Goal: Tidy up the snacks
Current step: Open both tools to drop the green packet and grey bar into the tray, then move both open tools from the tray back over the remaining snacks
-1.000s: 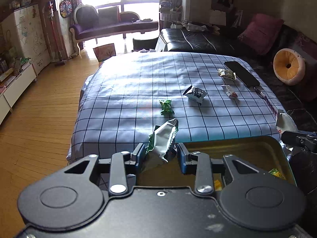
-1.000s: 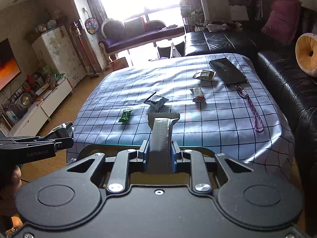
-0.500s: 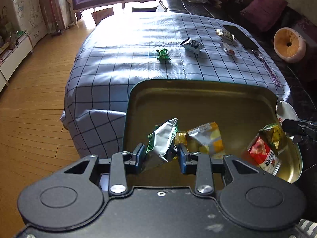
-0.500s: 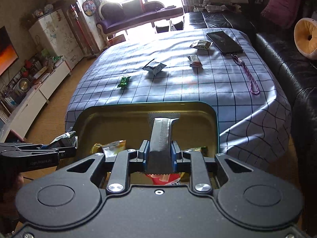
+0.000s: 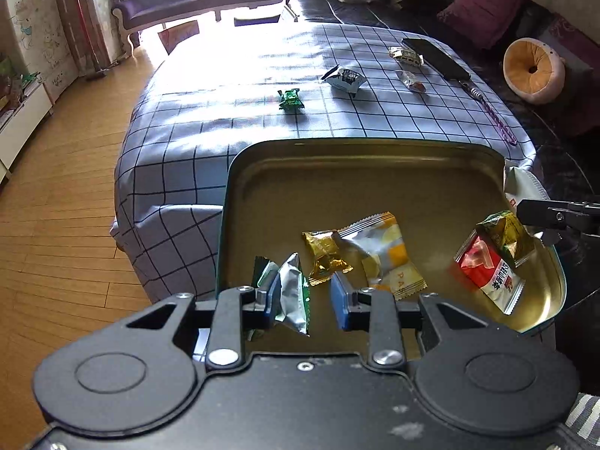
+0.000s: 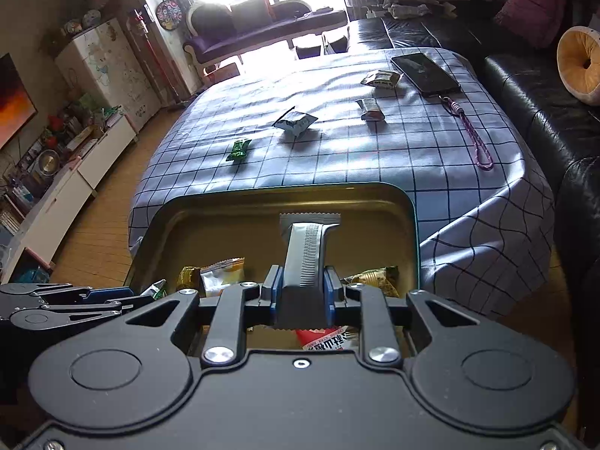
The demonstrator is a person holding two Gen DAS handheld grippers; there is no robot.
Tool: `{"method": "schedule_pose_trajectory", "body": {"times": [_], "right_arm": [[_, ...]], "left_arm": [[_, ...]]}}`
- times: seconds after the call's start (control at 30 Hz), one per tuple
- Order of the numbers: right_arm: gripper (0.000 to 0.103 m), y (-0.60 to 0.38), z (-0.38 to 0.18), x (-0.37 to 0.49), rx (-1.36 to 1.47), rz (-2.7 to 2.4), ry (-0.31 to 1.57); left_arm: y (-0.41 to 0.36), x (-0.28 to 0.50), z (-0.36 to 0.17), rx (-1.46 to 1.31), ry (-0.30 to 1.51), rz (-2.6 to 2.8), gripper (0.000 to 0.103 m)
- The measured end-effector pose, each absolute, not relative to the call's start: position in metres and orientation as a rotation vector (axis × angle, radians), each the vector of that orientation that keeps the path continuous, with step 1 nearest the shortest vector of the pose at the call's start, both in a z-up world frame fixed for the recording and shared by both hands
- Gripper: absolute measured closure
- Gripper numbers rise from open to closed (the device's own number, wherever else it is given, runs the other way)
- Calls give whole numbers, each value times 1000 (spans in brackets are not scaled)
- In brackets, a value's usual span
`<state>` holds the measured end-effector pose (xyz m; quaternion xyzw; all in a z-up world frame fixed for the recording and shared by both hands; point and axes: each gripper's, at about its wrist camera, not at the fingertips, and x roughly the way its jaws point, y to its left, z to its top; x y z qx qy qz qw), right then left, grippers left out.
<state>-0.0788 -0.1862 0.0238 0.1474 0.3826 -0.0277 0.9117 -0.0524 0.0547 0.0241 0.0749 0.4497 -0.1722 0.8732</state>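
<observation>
Several packets already lay in the gold metal tin (image 5: pixel 393 183), four remained on the checked tablecloth (image 5: pixel 232 120) beyond it, while the left gripper (image 5: pixel 304 296), jaws just narrowing yet seemingly slack, hung a silver-green packet (image 5: pixel 292 292) over it and the right gripper (image 6: pixel 300 292) pinched a grey ridged sachet (image 6: pixel 305 255)

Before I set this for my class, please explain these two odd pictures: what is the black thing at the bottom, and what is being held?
A person holds a two-finger gripper in each hand. A wide-angle camera on each looks forward along its fingers, so the gripper's black body fills the bottom. One picture is from the left gripper, the other from the right gripper. Both hang over a gold tin holding wrapped snacks. Beyond it, four more snacks and a phone lie on a checked tablecloth. The right gripper pinches a silver packet. A silver-green packet sits between the left jaws, against one pad, with a gap to the other.
</observation>
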Motion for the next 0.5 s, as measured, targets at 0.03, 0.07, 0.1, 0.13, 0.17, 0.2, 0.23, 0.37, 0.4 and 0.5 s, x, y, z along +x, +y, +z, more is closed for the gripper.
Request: {"method": "schedule_pose_trajectory", "body": {"times": [0.03,0.07,0.1,0.13,0.17,0.2,0.23,0.37,0.4,0.5], "right_arm": [[71,-185,24,-77,306,-55,789],[71,-184,24,-77,305,-52,790],[71,-183,24,-75,302,-48,791],[71,-182,24,-74,300,-45,791],[71,-180,24,-73,299,-40,791],[71,-178,24,-72,298,-32,792],[71,-176,24,-71,296,-22,793],[68,-169,26,-69,283,26,795],[68,-167,27,-69,281,33,799],[67,-166,26,-69,277,40,808]], "left_arm": [[54,-52,25,155,938,-359,71],[53,-52,26,153,936,-358,71],[53,-52,26,151,934,-360,71],[52,-52,26,150,934,-362,71],[50,-52,26,149,938,-361,71],[49,-51,24,149,946,-358,71],[48,-50,23,148,952,-355,71],[44,-49,19,145,966,-357,71],[43,-49,19,145,968,-358,71],[43,-50,18,152,970,-358,71]]}}
